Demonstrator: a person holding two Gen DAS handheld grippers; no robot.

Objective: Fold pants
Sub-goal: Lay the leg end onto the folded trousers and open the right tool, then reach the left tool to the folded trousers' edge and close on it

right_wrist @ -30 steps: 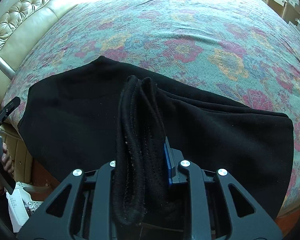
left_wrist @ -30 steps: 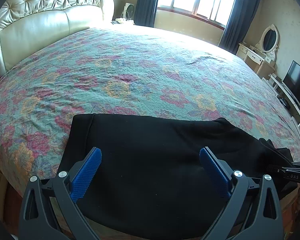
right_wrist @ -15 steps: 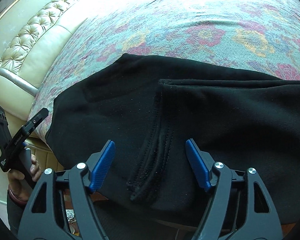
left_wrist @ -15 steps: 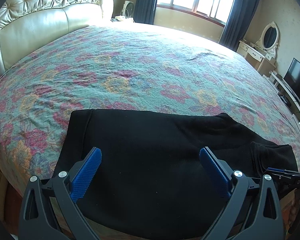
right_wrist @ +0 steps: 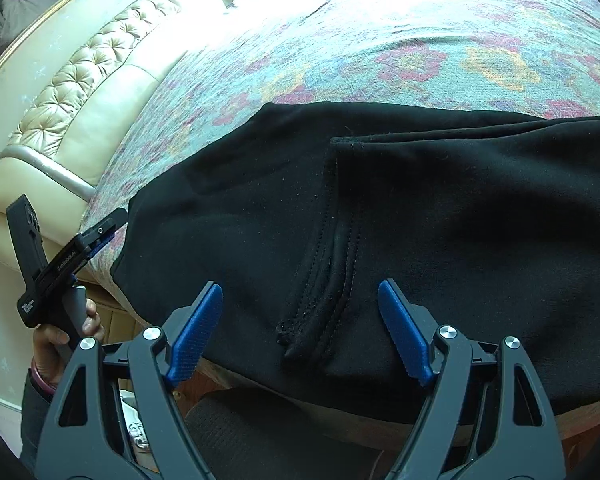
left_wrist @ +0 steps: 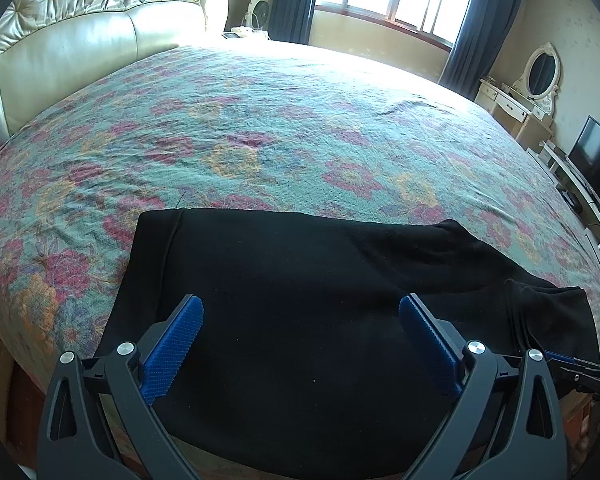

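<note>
Your left claw (left_wrist: pixel 300 344) is spread wide with nothing between its blue pads, hovering over the black pants (left_wrist: pixel 320 300). The pants lie flat along the near edge of the bed (left_wrist: pixel 260 140), on the flowered cover, well away from the padded headboard (left_wrist: pixel 80 40). Your right claw (right_wrist: pixel 300 332) is also wide and holds nothing. It sits just above the stitched hem (right_wrist: pixel 332 264) of the pants, which lies folded over on top of the rest of the cloth, near the bed's edge.
</note>
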